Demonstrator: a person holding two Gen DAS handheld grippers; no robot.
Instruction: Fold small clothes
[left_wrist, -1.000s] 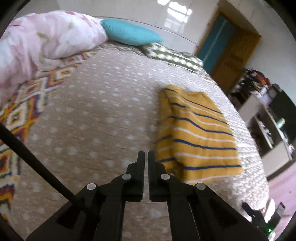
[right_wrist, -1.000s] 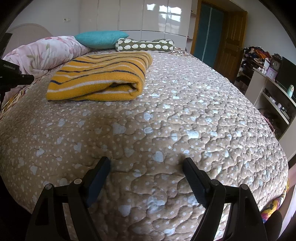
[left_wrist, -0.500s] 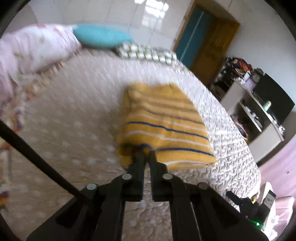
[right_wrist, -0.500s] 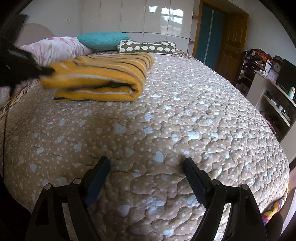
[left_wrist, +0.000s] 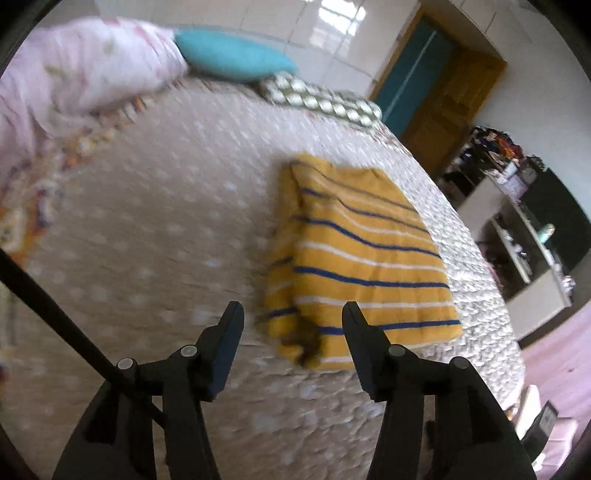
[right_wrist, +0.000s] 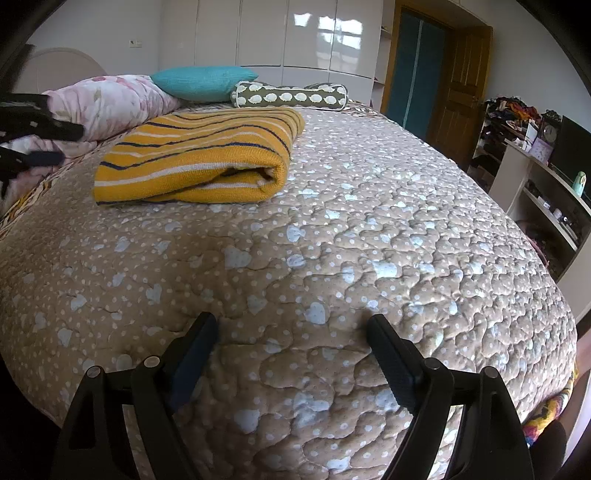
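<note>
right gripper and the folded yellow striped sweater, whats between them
Nothing but bare quilted bedspread lies between the right gripper and the yellow striped sweater, as the right wrist view shows.

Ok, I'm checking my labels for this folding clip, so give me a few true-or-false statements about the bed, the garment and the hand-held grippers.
1. The yellow striped garment lies folded on the quilted bedspread. True.
2. The left hand-held gripper is clamped on the garment. False: its jaws have just been opening and stand apart, with a corner of the garment seen between them and no pad pressing on it.
3. The right hand-held gripper is open over bare bedspread. True.
4. The teal pillow lies on top of the garment. False: it sits at the head of the bed, beyond it.
5. The garment's stripes are red. False: blue and white.
</note>
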